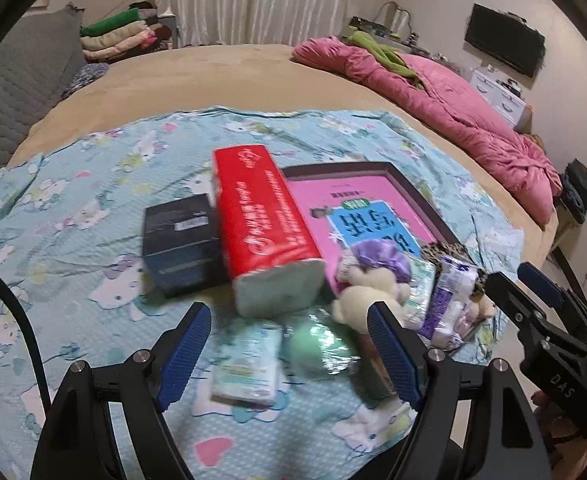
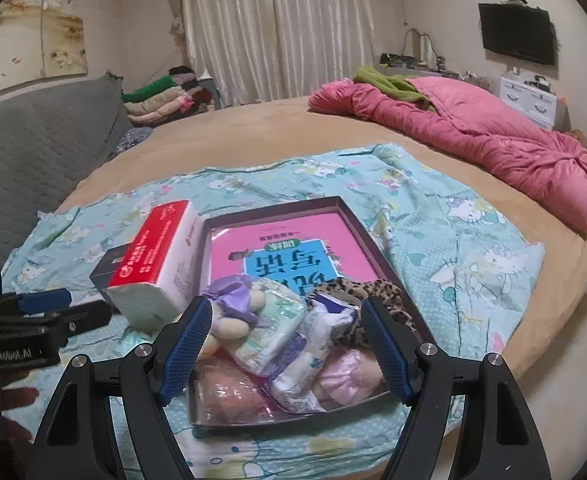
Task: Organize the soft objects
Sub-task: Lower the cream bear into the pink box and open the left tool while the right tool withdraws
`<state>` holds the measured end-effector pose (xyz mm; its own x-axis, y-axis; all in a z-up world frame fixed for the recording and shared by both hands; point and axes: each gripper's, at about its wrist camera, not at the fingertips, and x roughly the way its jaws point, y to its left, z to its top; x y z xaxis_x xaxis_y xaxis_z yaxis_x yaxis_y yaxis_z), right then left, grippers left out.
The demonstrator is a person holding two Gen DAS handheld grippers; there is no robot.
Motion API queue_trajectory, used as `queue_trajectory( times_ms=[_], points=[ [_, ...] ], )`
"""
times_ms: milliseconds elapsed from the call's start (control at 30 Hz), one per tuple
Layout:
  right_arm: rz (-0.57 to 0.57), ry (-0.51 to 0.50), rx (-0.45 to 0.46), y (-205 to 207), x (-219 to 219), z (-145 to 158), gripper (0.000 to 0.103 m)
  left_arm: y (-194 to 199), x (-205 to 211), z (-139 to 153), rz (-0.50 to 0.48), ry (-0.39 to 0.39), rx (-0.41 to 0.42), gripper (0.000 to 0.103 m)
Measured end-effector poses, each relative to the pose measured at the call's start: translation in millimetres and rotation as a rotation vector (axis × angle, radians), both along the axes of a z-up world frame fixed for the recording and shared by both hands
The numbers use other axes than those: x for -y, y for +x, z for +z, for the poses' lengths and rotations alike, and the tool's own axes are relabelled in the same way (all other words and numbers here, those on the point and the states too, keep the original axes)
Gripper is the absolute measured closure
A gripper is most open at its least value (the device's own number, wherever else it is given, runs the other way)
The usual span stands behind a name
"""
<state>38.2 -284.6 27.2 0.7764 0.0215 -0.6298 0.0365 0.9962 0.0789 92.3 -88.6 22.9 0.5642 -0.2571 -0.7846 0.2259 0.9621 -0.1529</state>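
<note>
The left gripper (image 1: 289, 356) has its jaws spread wide with nothing pinched between them; just ahead of its fingertips, on the cartoon-print sheet (image 1: 73, 240), lie a small pale-green tissue pack (image 1: 247, 364) and a green sachet (image 1: 323, 346), both loose and outside the tray. A little farther out stands the red tissue brick (image 1: 265, 224), with a dark box (image 1: 183, 244) touching its left side; neither is in the tray. The right gripper (image 2: 283, 346) is likewise released and empty, hovering over the near end of the dark-rimmed tray (image 2: 377, 248). Below and between its fingers the tray already holds a heap: a cream plush toy with a purple cap (image 2: 233, 308), a green-printed pack (image 2: 269, 324), a white-and-blue pack (image 2: 313, 356), pink packets (image 2: 345, 380) at the near edge, and a leopard-print cloth (image 2: 377, 292) draped over the right rim. Beyond the heap the pink book cover (image 2: 293, 248) lining the tray is bare. I judge the sorting well under way: most small soft items are gathered, while the two packs by the left gripper, and perhaps the red brick, remain to be placed.
</note>
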Motion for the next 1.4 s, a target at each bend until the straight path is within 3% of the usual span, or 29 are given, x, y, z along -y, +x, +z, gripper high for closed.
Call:
queue_trajectory(
  times_ms=[300,533,867,1400],
  points=[
    [0.075,-0.005,-0.007,-1,-27,5,0.025,8,-48,-2,0.091,0.001,-0.023,0.023],
    [0.181,-0.022,-0.044,-3,-59,0,0.025,9,-62,-18,0.102,0.016,-0.072,0.023],
    [0.293,-0.042,-0.145,-2,-90,-20,0.025,8,-49,-41,0.06,0.068,-0.134,0.023],
    [0.338,-0.073,-0.256,6,-96,-47,0.025,13,-26,-79,0.014,0.101,-0.211,0.023]
  ],
)
